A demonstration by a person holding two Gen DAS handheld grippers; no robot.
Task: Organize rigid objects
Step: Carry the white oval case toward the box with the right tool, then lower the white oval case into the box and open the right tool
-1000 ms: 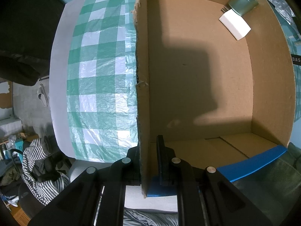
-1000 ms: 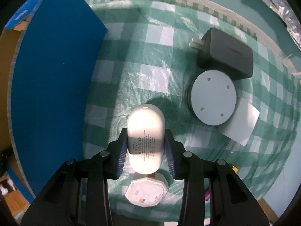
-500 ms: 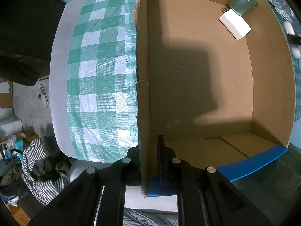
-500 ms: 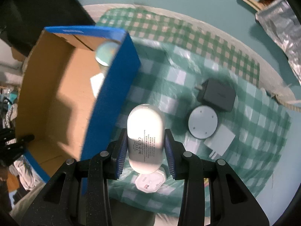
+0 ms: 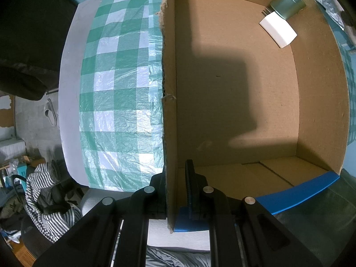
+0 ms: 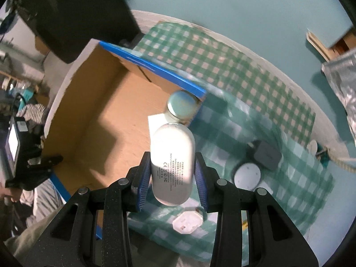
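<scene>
Closest to the right wrist camera, the right gripper (image 6: 172, 173) is clamped on a white pill-shaped power bank (image 6: 171, 162), its blue-padded fingers (image 6: 144, 178) pressing both long sides; printed text shows on the face. The power bank is held in the air above the right wall of the cardboard box (image 6: 93, 120), over the corner that holds the other packed items. Beneath the gripper, on the green checked tablecloth (image 6: 244, 82) to the right of the box, lies a white octagonal device (image 6: 187, 222). Further out on the cloth sit a round white disc (image 6: 247, 175) and, touching it on the far side, a black charger (image 6: 267, 156). At the box's far right corner stands a round metal tin (image 6: 182, 104) with a flat white block (image 6: 155, 122) beside it, partly hidden by the power bank.

In the left wrist view, the left gripper (image 5: 176, 191) straddles the near end of the box's left wall (image 5: 170, 111), one finger outside and one finger (image 5: 191, 191) inside; the wall sits between them, though a gap remains at the inner finger, so whether it is truly pinched cannot be told. Across the bare box floor, the tin (image 5: 287, 5) and the white block (image 5: 278, 30) sit together in the far right corner. Left of the box the tablecloth (image 5: 115, 89) covers the table.
</scene>
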